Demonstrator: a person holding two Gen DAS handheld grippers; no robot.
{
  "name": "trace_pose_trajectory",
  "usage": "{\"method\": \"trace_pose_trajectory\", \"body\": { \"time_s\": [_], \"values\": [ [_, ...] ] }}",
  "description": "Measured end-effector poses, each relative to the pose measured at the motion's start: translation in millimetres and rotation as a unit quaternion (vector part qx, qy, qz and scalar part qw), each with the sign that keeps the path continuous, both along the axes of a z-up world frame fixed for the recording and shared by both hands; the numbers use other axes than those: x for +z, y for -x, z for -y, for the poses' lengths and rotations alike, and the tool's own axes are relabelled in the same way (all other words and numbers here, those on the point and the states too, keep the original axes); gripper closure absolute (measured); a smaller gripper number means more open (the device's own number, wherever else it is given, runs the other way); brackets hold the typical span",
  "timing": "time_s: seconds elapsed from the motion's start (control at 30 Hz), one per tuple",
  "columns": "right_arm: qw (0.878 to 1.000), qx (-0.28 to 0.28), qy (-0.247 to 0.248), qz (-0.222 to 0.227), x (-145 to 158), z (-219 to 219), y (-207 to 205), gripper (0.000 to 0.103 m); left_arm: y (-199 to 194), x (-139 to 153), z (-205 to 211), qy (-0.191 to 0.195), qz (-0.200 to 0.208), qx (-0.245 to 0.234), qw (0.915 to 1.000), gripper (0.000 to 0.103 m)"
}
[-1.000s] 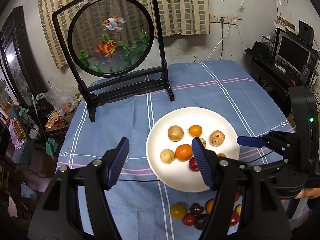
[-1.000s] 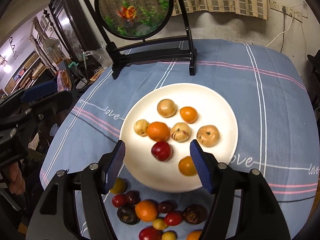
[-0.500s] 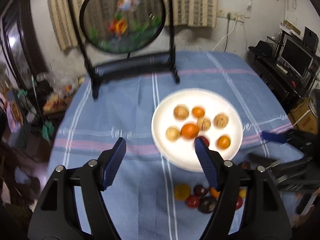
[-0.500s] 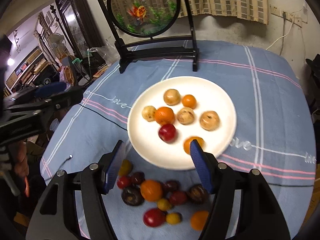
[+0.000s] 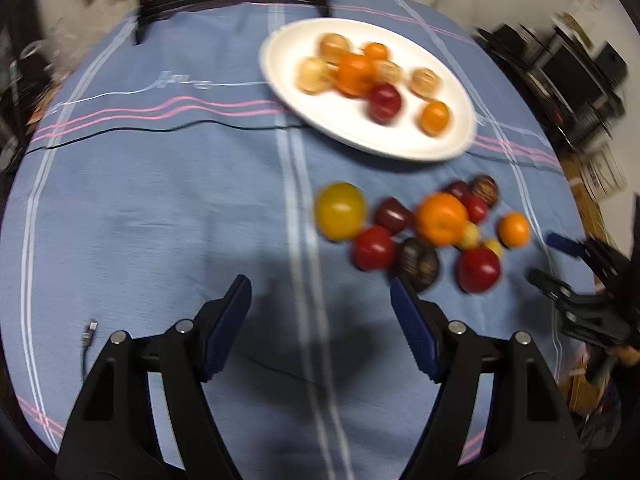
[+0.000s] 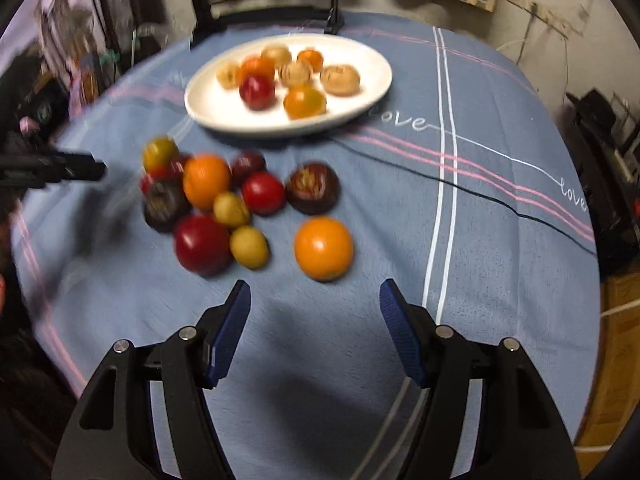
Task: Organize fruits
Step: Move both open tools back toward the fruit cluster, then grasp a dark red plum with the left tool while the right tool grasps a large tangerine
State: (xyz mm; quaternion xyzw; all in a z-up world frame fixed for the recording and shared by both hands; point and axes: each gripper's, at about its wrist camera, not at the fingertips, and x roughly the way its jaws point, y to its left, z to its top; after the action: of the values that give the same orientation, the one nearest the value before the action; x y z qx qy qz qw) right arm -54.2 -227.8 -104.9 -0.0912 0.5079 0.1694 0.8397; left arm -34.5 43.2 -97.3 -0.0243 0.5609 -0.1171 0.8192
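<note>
Motion blur is smearing both views, so the small fruits are reading as soft blobs and the stand (image 6: 264,20) at the far edge is being cut off by the frame.

You are holding the left tongs (image 5: 320,300) spread over bare cloth; their jaws have just been opening, with nothing between them. The loose fruit pile (image 5: 420,228) is lying just beyond and to the right of them, the dark round fruit (image 5: 418,262) sitting nearest the right pad.

You are holding the right tongs (image 6: 316,300) spread too, pinching nothing. A smooth orange (image 6: 323,248) is lying just beyond them, centred on the gap, with the rest of the pile to its left. Your other tool's tip is poking in at the left edge there.

The white plate (image 6: 208,108), a shallow glossy oval in this lens, is sitting farther off on the tabletop (image 6: 480,240), carrying tan, orange and red fruits. The cloth is woven blue, striped in white and pink, and a thin black cable (image 6: 500,200) is trailing across it.
</note>
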Motion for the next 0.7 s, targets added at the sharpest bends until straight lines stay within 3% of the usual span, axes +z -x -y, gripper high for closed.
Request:
{"method": "trace_pose_trajectory", "body": {
  "time_s": [0.33, 0.53, 0.7],
  "values": [
    [1.0, 0.019, 0.01, -0.006, -17, -3, -31, 0.036, 14, 6, 89, 0.009, 0.009, -0.125, 0.9921, 0.029],
    [0.999, 0.035, 0.003, -0.03, -26, -3, -38, 0.055, 3, -4, 135, -0.013, 0.015, -0.164, 0.9862, 0.029],
    [0.999, 0.041, -0.012, -0.031, -20, 2, -37, 0.065, -8, -19, 148, -0.027, 0.004, -0.164, 0.9862, 0.03]
  ]
}}
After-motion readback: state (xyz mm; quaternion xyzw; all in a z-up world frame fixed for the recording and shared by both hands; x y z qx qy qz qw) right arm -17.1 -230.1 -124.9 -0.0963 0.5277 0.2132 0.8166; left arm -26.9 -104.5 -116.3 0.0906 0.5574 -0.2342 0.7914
